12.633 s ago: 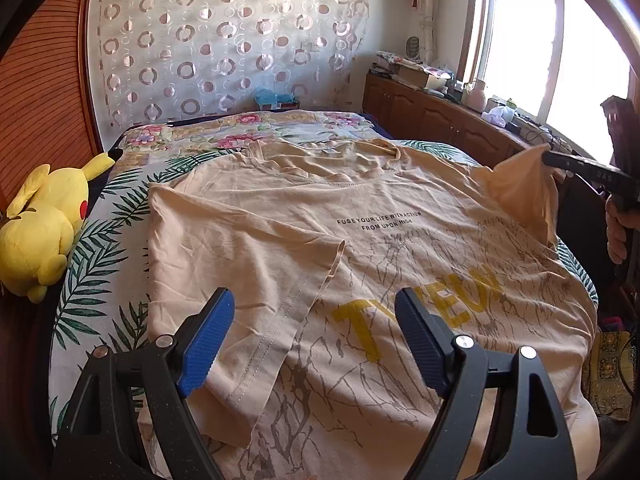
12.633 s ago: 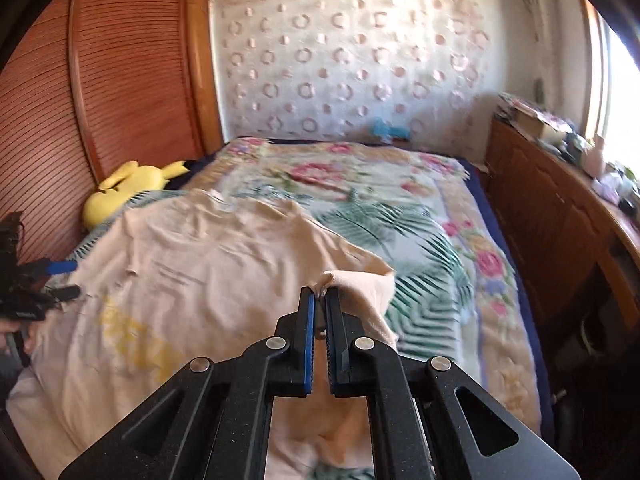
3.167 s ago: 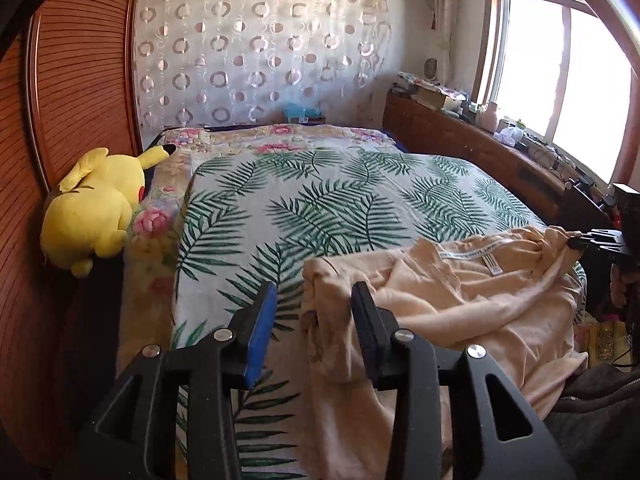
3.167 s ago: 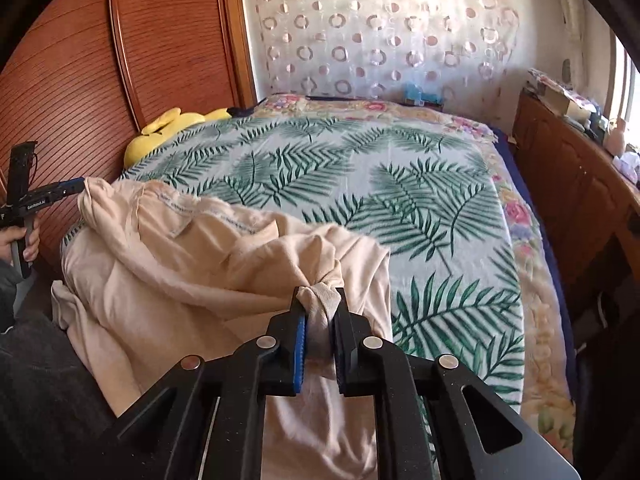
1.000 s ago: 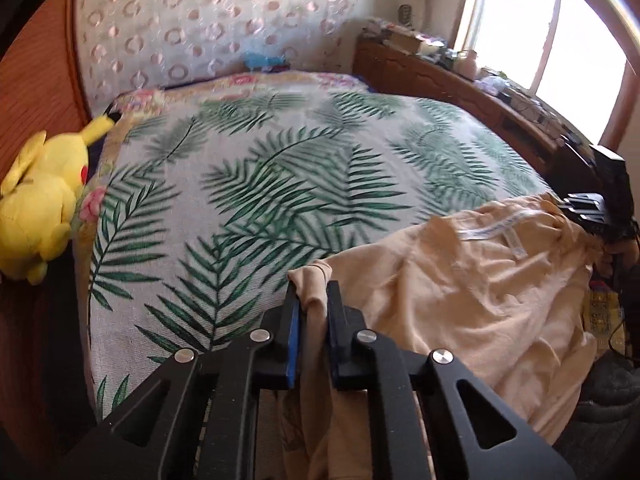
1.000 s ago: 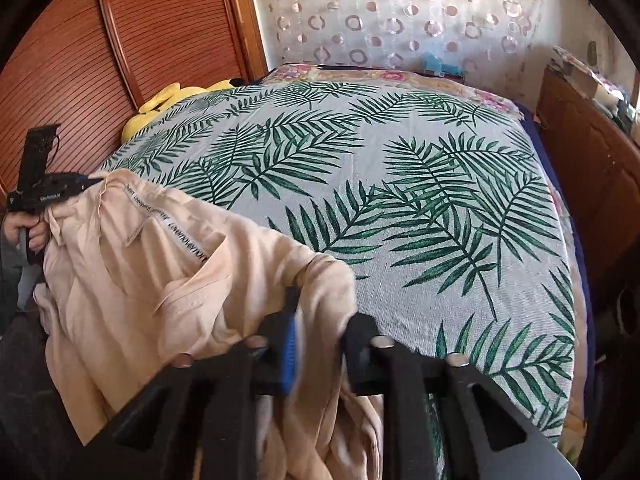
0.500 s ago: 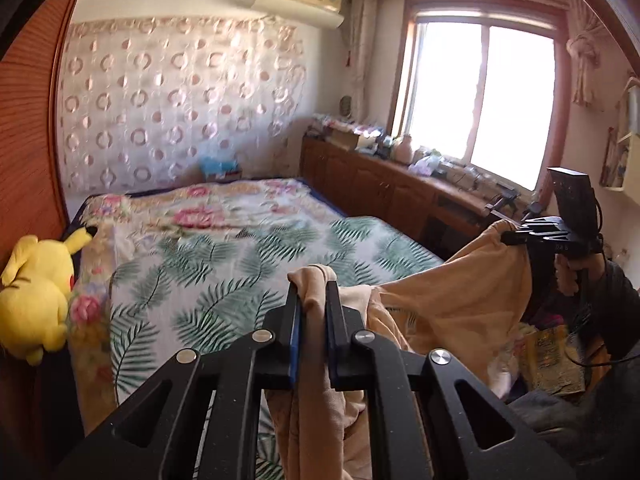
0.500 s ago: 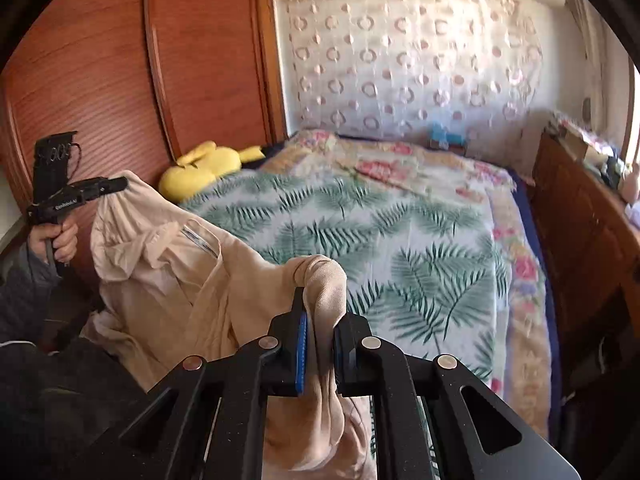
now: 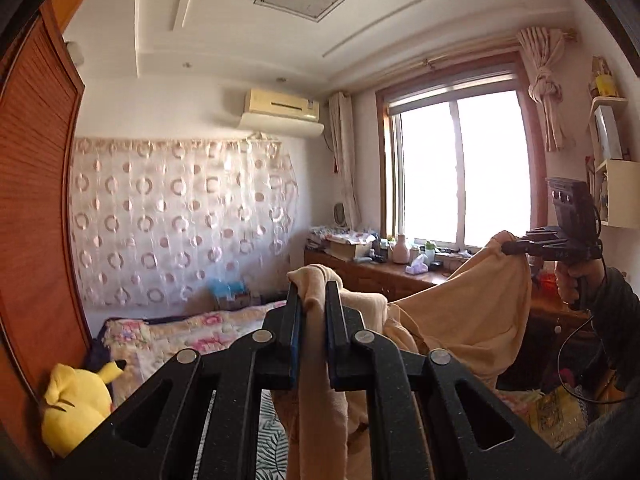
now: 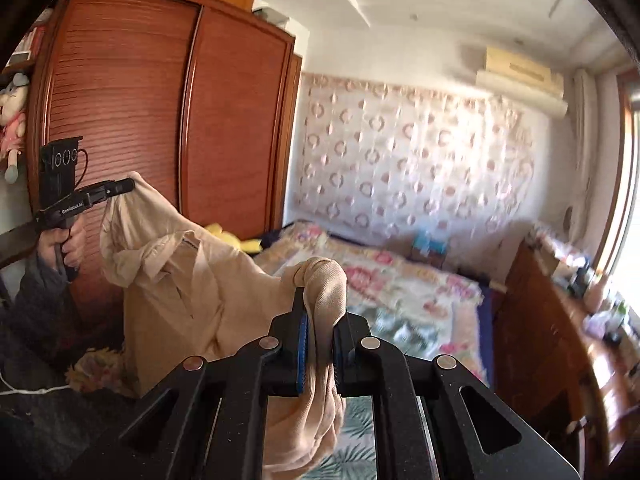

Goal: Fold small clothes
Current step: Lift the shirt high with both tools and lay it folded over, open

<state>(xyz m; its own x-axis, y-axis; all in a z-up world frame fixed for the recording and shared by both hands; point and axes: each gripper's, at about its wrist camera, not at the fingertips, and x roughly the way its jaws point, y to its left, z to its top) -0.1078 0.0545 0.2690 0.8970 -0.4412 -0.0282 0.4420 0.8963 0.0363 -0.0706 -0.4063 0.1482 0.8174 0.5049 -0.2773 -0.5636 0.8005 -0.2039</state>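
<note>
A peach T-shirt [image 9: 472, 312] hangs in the air between both grippers, lifted off the bed. My left gripper [image 9: 313, 300] is shut on one bunched corner of it. My right gripper [image 10: 320, 308] is shut on another bunched corner. In the left wrist view the right gripper [image 9: 508, 246] holds the cloth high at the right. In the right wrist view the left gripper [image 10: 128, 186] holds the T-shirt [image 10: 192, 280] high at the left. The cloth sags between them.
The bed [image 10: 400, 280] with a floral and palm-leaf cover lies below and ahead. A yellow plush toy [image 9: 74, 408] sits at its left by the wooden wardrobe [image 10: 132, 120]. A cluttered wooden sideboard [image 9: 368, 268] runs under the window on the right.
Both grippers have risen further and tilted upward, lifting the T-shirt higher off the bed. The views now show the ceiling and walls more than the bed.
</note>
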